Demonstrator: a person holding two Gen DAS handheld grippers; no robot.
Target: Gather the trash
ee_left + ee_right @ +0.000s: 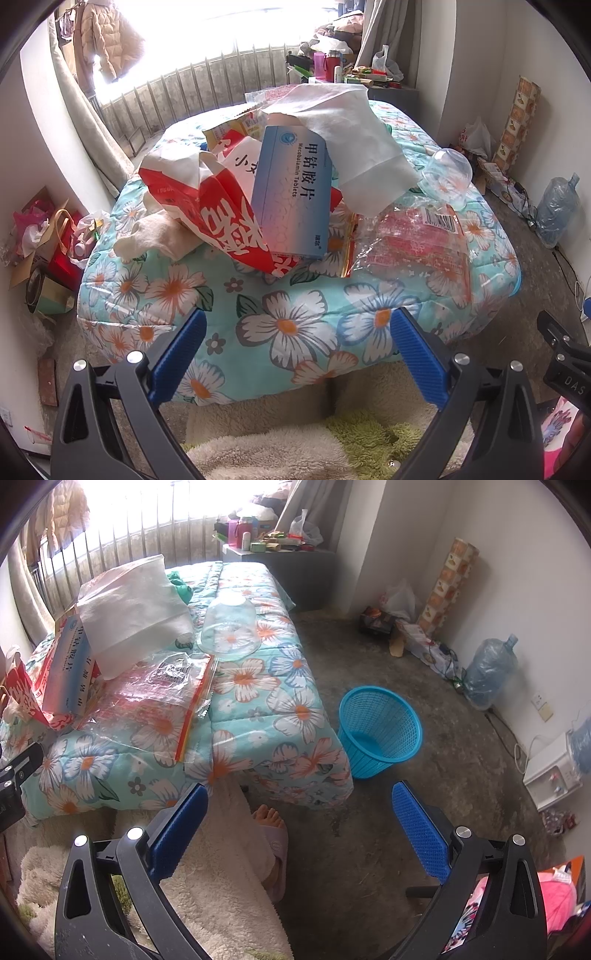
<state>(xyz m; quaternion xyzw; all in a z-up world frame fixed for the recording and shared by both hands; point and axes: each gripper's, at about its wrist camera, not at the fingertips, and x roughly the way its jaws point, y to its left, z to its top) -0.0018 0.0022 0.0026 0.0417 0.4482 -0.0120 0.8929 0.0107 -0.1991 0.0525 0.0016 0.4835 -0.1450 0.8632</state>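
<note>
On top of the floral quilt (295, 332) sat the whole trash pile — a blue medicine box (291, 192) leaning on a red-and-white paper bag (221, 218), a big white tissue sheet (354, 140) draped behind it, a crinkly clear plastic wrapper (417, 240) to the right, and a clear plastic dome cup (448, 171) upside down past that. The left gripper (297, 363) hung in front of the quilt edge with its blue pads wide apart, holding nothing. Only the right wrist view caught the blue mesh wastebasket (380, 731) standing on the concrete floor just beside the quilt corner, plus a foot in a slipper (275, 843) near the fluffy blanket. The right gripper (297, 840) was spread open too, empty — hovering over bare floor, well apart from the pile.
</note>
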